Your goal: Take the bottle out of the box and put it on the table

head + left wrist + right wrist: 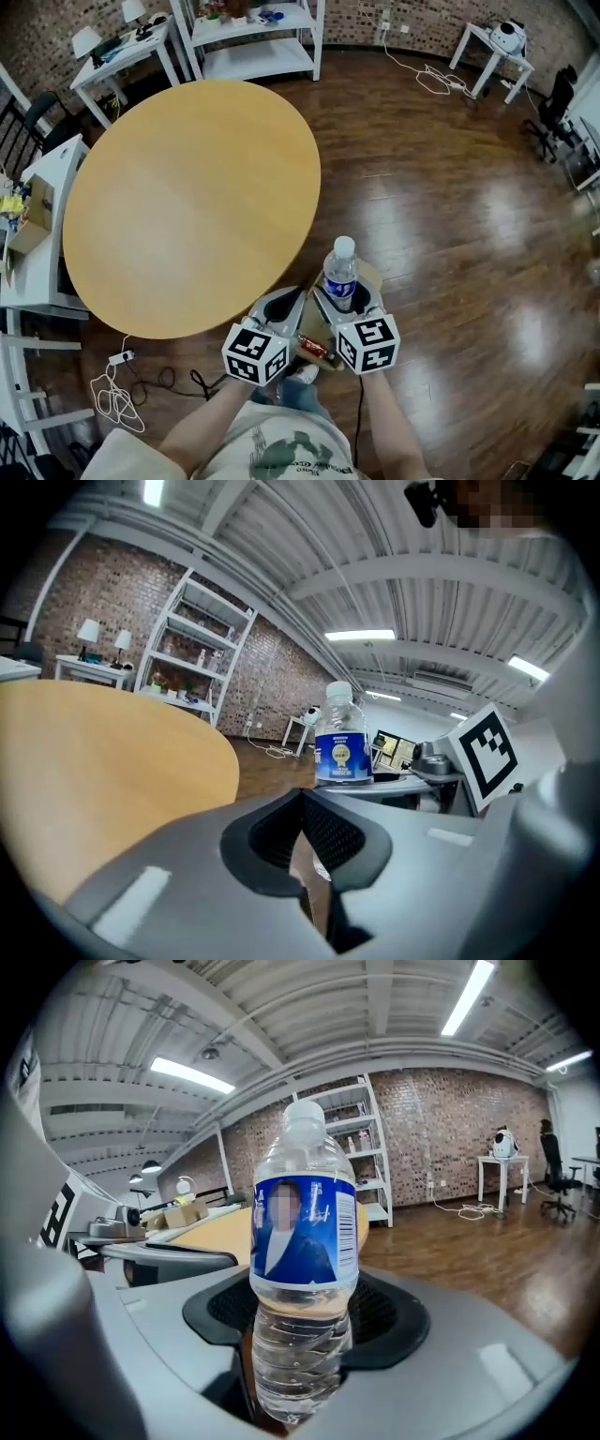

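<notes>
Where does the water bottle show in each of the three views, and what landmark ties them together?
Head view: low centre; the water bottle stands upright in the right tool, just off the table's edge.
Left gripper view: right of centre, upright, blue label facing the camera.
Right gripper view: dead centre, clamped between the jaws.
Shared landmark: the round wooden table.

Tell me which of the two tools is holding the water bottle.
The right tool: its jaws clamp the clear plastic blue-labelled water bottle; the left tool is shut on nothing.
</notes>
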A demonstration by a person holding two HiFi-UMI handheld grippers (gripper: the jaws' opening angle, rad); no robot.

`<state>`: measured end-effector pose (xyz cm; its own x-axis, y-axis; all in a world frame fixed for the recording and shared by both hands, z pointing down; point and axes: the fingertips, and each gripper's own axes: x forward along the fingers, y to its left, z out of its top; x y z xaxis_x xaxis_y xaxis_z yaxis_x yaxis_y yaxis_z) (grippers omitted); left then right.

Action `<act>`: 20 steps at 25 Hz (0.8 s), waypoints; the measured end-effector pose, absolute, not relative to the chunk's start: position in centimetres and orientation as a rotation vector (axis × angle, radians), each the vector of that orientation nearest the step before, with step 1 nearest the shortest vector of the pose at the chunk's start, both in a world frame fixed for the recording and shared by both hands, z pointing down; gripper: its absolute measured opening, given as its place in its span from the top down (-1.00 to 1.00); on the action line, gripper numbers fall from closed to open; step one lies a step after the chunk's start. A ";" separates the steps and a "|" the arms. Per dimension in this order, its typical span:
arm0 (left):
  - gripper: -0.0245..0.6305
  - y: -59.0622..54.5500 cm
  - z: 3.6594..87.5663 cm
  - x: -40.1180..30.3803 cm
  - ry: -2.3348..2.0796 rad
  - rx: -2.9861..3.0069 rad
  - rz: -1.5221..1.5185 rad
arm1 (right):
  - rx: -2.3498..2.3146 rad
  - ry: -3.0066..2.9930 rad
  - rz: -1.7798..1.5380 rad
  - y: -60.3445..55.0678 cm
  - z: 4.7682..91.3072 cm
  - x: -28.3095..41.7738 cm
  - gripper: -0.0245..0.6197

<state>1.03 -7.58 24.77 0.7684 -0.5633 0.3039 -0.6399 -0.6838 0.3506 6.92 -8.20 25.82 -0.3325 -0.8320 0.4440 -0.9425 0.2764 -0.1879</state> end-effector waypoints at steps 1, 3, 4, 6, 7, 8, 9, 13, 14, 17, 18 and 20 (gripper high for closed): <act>0.93 -7.8 24.1 0.2 -0.930 2.524 0.220 | 1.626 -2.309 0.590 -8.6 24.9 6.0 0.08; 0.93 -8.3 22.9 -1.9 -0.972 2.522 0.183 | 1.600 -2.342 0.541 -9.3 23.5 3.8 0.07; 0.93 -8.5 22.3 -3.1 -0.993 2.520 0.164 | 1.584 -2.360 0.517 -9.7 22.9 2.6 0.07; 0.93 -8.9 21.4 -5.3 -1.031 2.518 0.127 | 1.553 -2.398 0.470 -10.5 21.7 0.1 0.07; 0.93 -9.1 21.0 -6.4 -1.047 2.519 0.111 | 1.537 -2.417 0.448 -10.8 21.3 -1.2 0.07; 0.93 -9.3 20.7 -7.5 -1.061 2.519 0.099 | 1.521 -2.435 0.428 -11.1 20.8 -2.4 0.07; 0.93 -9.4 20.4 -8.5 -1.076 2.518 0.089 | 1.505 -2.451 0.410 -11.4 20.5 -3.7 0.07; 0.93 -10.0 19.6 -13.0 -1.145 2.492 0.049 | 1.442 -2.512 0.356 -12.5 19.4 -8.8 0.07; 0.93 -10.3 19.4 -14.3 -1.164 2.485 0.040 | 1.429 -2.529 0.350 -12.9 19.2 -10.1 0.07; 0.93 -10.8 19.2 -18.3 -1.227 2.458 0.022 | 1.391 -2.580 0.333 -13.9 19.0 -14.0 0.07; 0.93 -11.0 19.2 -19.6 -1.251 2.444 0.016 | 1.376 -2.596 0.322 -14.2 19.0 -15.3 0.07; 0.93 -11.6 19.4 -22.4 -1.301 2.414 0.006 | 1.347 -2.624 0.288 -15.1 19.2 -18.0 0.07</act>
